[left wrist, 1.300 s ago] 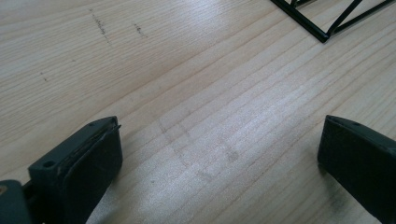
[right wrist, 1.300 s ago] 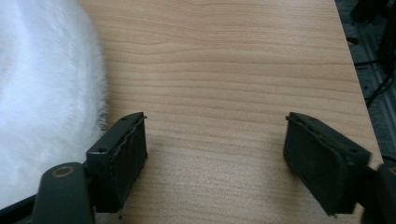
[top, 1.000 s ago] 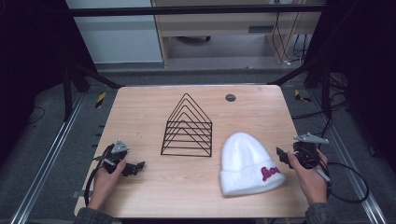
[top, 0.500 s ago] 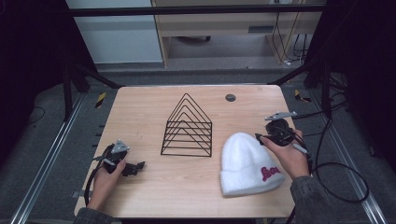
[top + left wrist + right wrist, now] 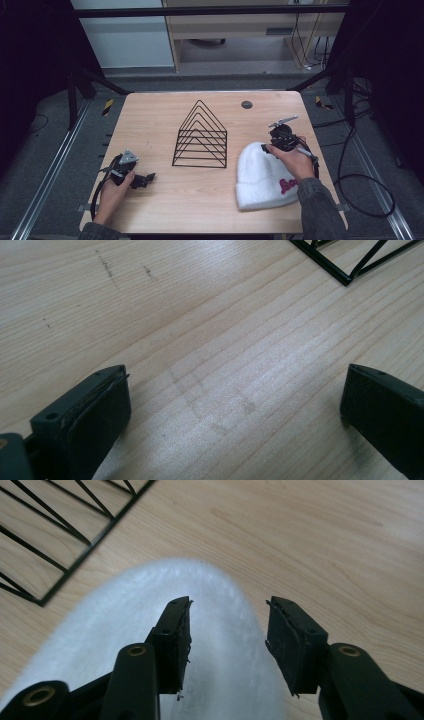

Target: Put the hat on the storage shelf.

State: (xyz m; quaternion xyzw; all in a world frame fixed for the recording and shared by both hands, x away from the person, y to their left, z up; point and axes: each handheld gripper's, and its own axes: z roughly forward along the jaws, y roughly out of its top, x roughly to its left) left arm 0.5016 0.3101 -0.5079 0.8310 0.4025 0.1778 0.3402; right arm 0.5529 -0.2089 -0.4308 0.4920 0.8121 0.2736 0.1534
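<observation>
A white knit beanie (image 5: 262, 177) with red lettering lies flat on the wooden table (image 5: 150, 115) at the right front. My right gripper (image 5: 268, 148) hovers over the beanie's crown end, open, its jaws straddling the white fabric (image 5: 220, 680) without closing on it. A black wire rack (image 5: 201, 136) of nested triangles stands in the table's middle; its corner bars (image 5: 65, 540) lie just left of the beanie. My left gripper (image 5: 145, 179) rests at the left front, wide open over bare wood (image 5: 225, 390), with nothing between its jaws.
A small dark round disc (image 5: 246, 104) sits on the table near the far edge. The rack's corner (image 5: 345, 270) lies ahead of the left gripper. Cables trail off both table sides onto the grey floor.
My right gripper has travelled from the table's right edge leftward and forward to the beanie's crown. The left gripper and the beanie have stayed put.
</observation>
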